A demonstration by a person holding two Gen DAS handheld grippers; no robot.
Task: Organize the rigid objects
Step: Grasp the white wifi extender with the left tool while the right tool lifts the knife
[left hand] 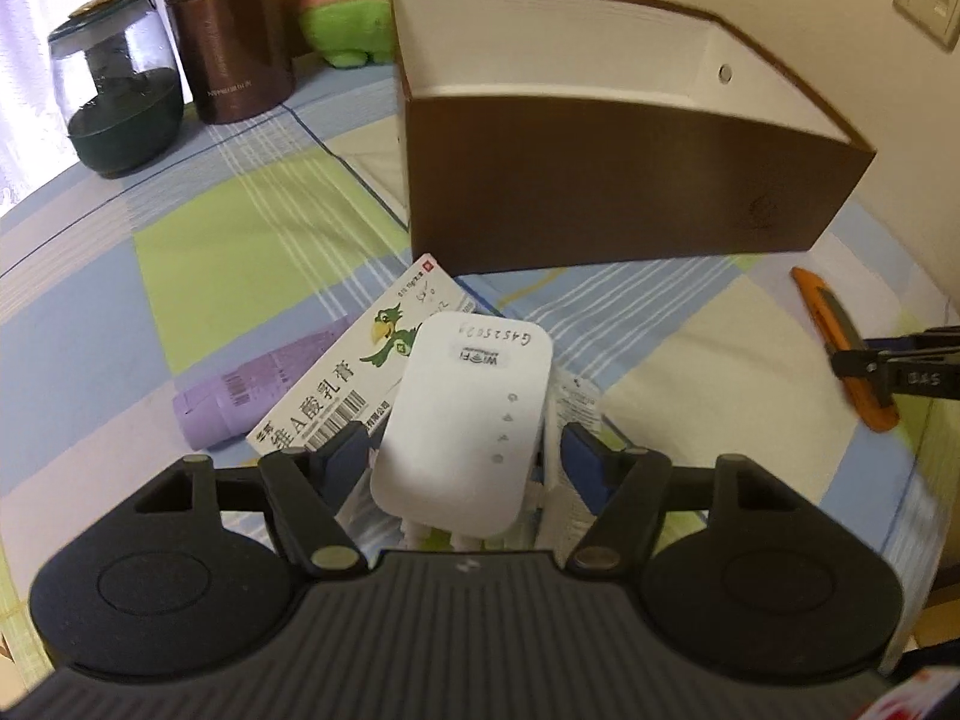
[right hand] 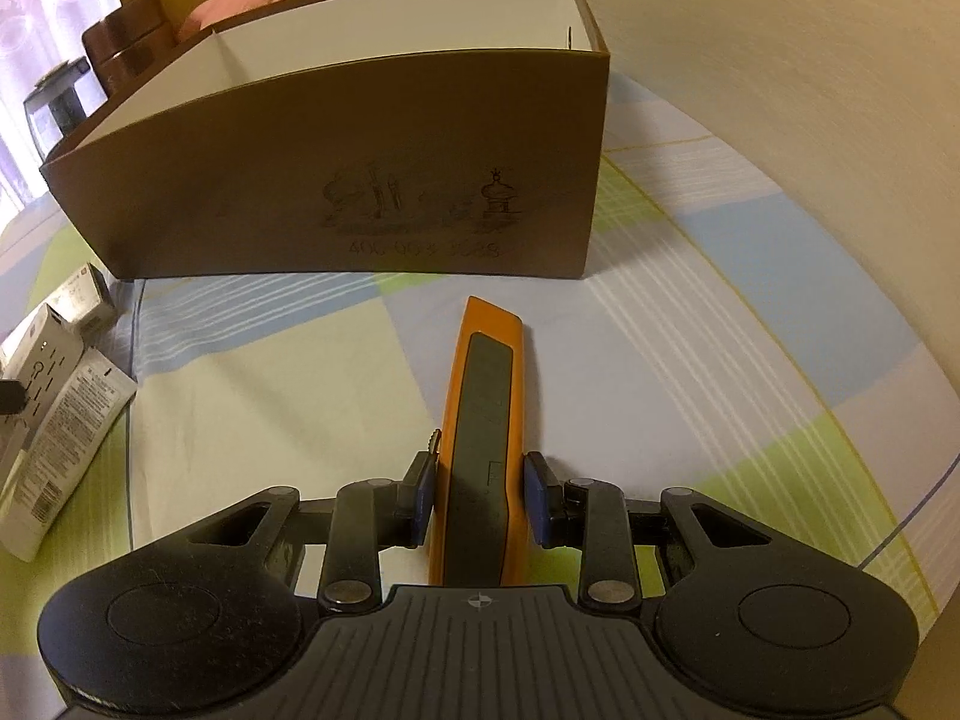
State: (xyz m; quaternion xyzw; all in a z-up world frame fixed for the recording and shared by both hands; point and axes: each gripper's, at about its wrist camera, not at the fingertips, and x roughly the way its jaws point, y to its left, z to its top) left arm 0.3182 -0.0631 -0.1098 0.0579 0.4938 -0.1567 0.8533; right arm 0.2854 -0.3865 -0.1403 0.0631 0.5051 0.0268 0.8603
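Note:
A white WiFi plug-in unit [left hand: 474, 402] lies on a pile of small packs in the left wrist view, and my left gripper [left hand: 465, 450] stands open around its near end, blue pads a little off both sides. Under it lie a parrot-printed ointment box [left hand: 354, 378] and a purple tube [left hand: 240, 390]. An orange utility knife [right hand: 486, 372] lies lengthwise on the cloth, and my right gripper [right hand: 480, 480] is shut on its rear half. The knife [left hand: 822, 306] with that gripper [left hand: 870, 369] also shows at the right. The open brown box [left hand: 600, 180] [right hand: 300, 198] stands just beyond.
A chequered cloth [left hand: 210, 252] covers the table. At the back left stand a glass jar [left hand: 114, 90], a brown canister [left hand: 228, 42] and a plush toy [left hand: 342, 6]. White packs [right hand: 66, 420] lie left of the knife. A wall [right hand: 780, 90] runs close on the right.

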